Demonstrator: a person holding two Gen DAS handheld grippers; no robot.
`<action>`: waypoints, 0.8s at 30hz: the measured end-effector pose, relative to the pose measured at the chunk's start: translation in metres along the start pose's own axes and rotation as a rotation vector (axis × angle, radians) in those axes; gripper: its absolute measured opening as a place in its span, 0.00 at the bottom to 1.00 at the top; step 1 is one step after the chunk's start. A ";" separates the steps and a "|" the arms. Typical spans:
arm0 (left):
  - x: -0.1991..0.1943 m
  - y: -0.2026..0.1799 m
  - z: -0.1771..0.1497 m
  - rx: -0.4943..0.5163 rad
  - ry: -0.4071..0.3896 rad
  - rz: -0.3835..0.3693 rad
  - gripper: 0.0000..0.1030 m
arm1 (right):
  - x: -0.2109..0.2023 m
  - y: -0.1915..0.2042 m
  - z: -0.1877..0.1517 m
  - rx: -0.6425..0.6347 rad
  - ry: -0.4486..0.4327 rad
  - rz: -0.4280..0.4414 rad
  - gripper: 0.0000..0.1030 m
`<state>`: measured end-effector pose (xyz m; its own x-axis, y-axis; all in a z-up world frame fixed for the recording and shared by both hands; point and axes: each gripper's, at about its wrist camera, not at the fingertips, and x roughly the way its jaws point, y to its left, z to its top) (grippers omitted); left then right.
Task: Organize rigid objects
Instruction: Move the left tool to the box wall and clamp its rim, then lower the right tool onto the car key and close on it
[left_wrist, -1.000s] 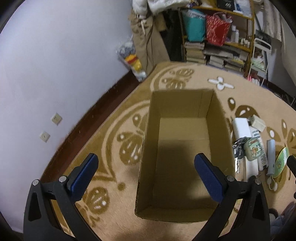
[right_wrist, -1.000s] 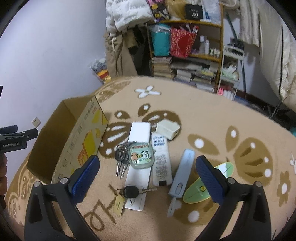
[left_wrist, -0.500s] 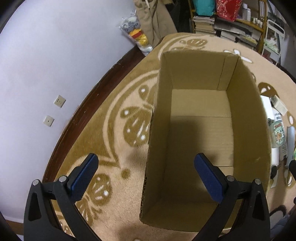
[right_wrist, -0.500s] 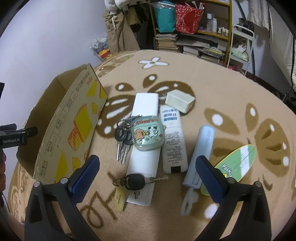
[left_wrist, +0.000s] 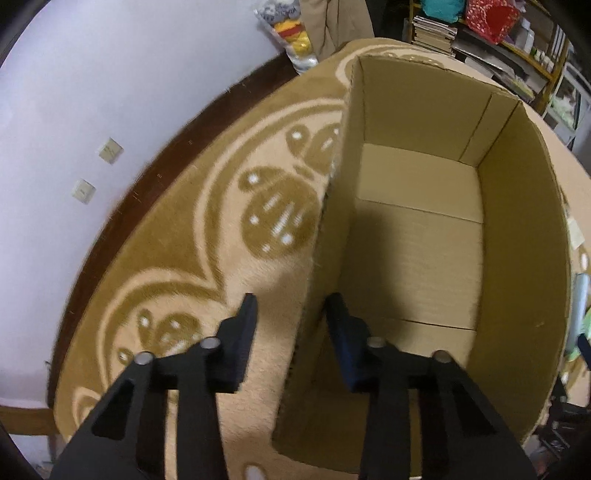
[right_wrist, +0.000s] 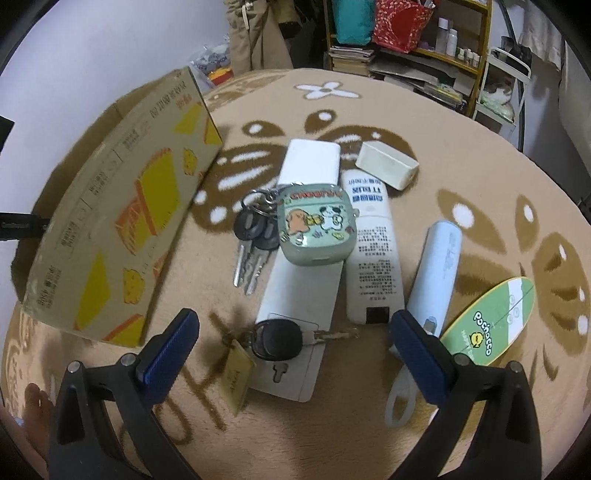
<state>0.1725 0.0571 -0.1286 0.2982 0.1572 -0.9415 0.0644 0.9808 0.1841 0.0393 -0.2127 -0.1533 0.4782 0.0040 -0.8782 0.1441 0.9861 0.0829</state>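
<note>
An empty cardboard box stands on the carpet; its printed outer side shows in the right wrist view. My left gripper straddles the box's left wall, one finger outside and one inside, jaws narrowed around the wall. My right gripper is open and empty, low over a black car key with a tan tag. Beyond lie a long white box, a green earbud case with keys, a white tube, a small cream box, a pale blue stick and a green surfboard-shaped card.
The carpet is tan with brown butterfly patterns. A white wall with sockets runs along the left. Shelves of books and bags stand at the back, with a plastic bag near the wall corner.
My left gripper has dropped onto the box's left wall and its jaws have narrowed around it. My right gripper has moved lower and closer to the car key, still open.
</note>
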 end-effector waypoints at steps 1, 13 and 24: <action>0.000 -0.001 0.000 0.001 0.006 -0.013 0.25 | 0.002 -0.001 0.000 0.001 0.004 -0.004 1.00; -0.003 -0.010 -0.004 0.020 0.010 -0.009 0.18 | 0.016 0.007 -0.005 -0.020 0.096 -0.023 0.84; -0.003 -0.008 -0.003 0.018 0.012 -0.007 0.19 | 0.019 0.007 -0.007 -0.012 0.099 -0.015 0.63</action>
<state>0.1679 0.0489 -0.1286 0.2866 0.1516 -0.9460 0.0834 0.9797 0.1822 0.0431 -0.2042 -0.1730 0.3884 0.0051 -0.9215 0.1397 0.9881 0.0643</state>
